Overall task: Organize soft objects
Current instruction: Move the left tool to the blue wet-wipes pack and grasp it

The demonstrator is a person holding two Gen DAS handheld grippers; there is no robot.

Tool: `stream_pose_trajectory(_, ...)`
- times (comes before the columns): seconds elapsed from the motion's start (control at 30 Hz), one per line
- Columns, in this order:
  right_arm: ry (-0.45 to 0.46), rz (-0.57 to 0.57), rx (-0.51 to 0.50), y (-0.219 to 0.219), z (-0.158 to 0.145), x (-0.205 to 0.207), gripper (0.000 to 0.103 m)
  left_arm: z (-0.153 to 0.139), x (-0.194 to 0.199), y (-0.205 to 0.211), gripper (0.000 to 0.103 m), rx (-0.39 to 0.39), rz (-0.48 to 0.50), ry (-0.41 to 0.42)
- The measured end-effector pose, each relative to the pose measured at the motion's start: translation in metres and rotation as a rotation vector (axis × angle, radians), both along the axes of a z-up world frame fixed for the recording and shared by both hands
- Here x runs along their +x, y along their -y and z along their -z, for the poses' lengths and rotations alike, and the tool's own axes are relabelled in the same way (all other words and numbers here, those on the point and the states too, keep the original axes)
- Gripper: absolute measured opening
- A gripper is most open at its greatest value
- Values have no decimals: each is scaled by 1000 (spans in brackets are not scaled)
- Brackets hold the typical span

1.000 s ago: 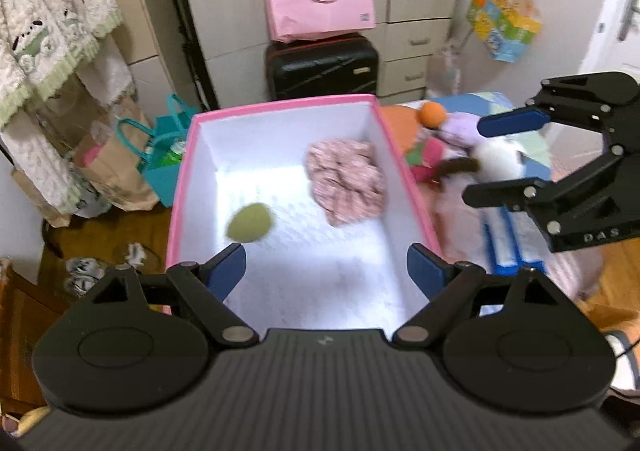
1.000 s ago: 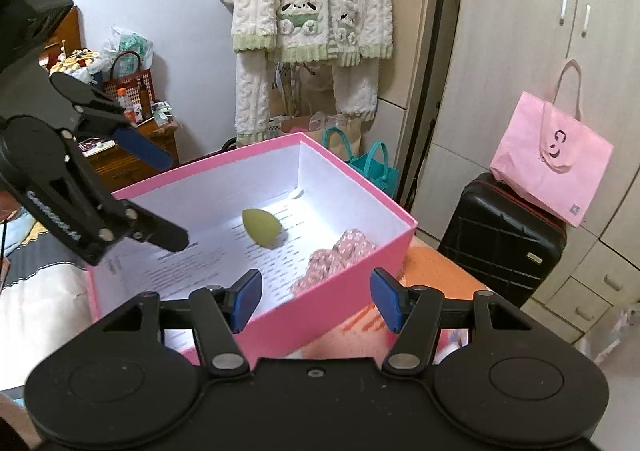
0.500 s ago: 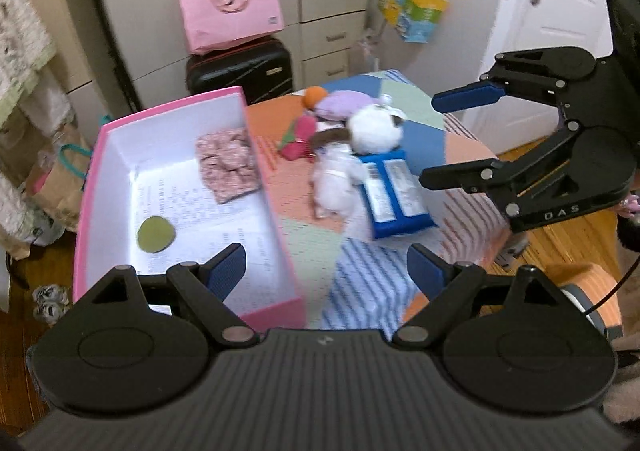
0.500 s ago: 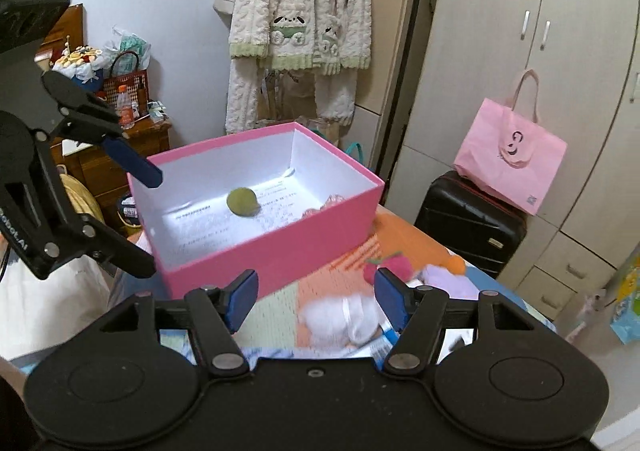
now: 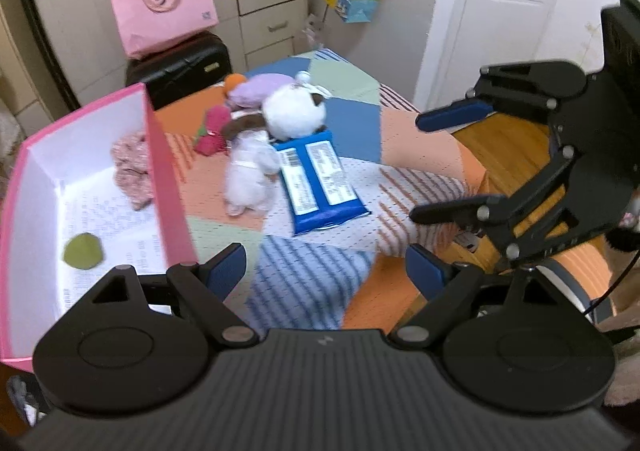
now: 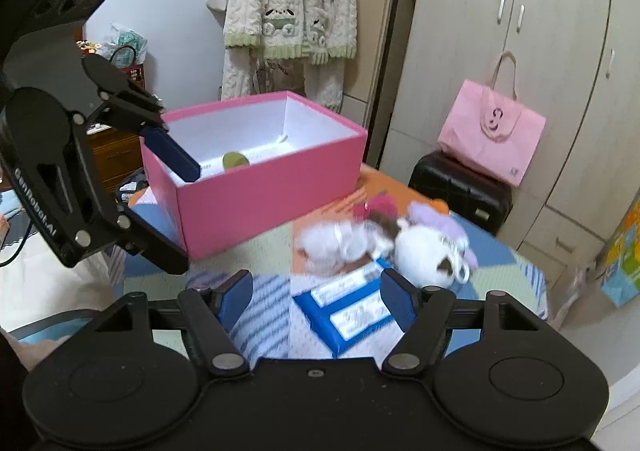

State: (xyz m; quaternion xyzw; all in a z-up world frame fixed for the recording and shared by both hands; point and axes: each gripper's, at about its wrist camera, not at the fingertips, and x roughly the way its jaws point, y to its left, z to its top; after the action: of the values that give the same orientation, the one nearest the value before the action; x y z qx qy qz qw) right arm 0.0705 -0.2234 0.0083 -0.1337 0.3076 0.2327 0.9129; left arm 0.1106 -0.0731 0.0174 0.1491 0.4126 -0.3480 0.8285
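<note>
Bedspread (image 5: 360, 119) first: we see a big patchwork cover, and everything sits on it. On its one side stands the pink box (image 5: 160, 171), open on top, so soft things can drop straight in. Inside it lie a pink flowery cloth (image 5: 130, 167) and a small green ball (image 5: 82, 251), so we think some tidying is already done.

Next to the box, out on the cover, is a heap of soft toys. A round white plush (image 5: 294, 115) sits partly on a flat blue pack (image 5: 320, 187). A smaller white plush (image 5: 248, 179) lies touching the pack's side. Behind them are a purple toy (image 5: 256, 89), a dark pink toy (image 5: 212, 131) and a bit of something orange (image 5: 234, 81). They are blurry, so we cannot tell just what they are.

Our left gripper (image 5: 326, 271) is spread wide with nothing in it, held over the cover near the box corner. Our right gripper (image 6: 316, 293) is empty too, and its jaws are opening. It points at the blue pack and the white toys, so we guess one of those gets picked up next.
</note>
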Motion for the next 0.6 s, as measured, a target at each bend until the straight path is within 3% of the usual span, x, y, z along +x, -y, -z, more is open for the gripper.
stream_pose_trajectory(0.27,-25,1,26,19,41,2,77,30,16,22,84,-51,10,-40)
stream_pose_trajectory(0.6,-13,-2,48,25,91,26,77,68,48,41,83,-102,-53,-38)
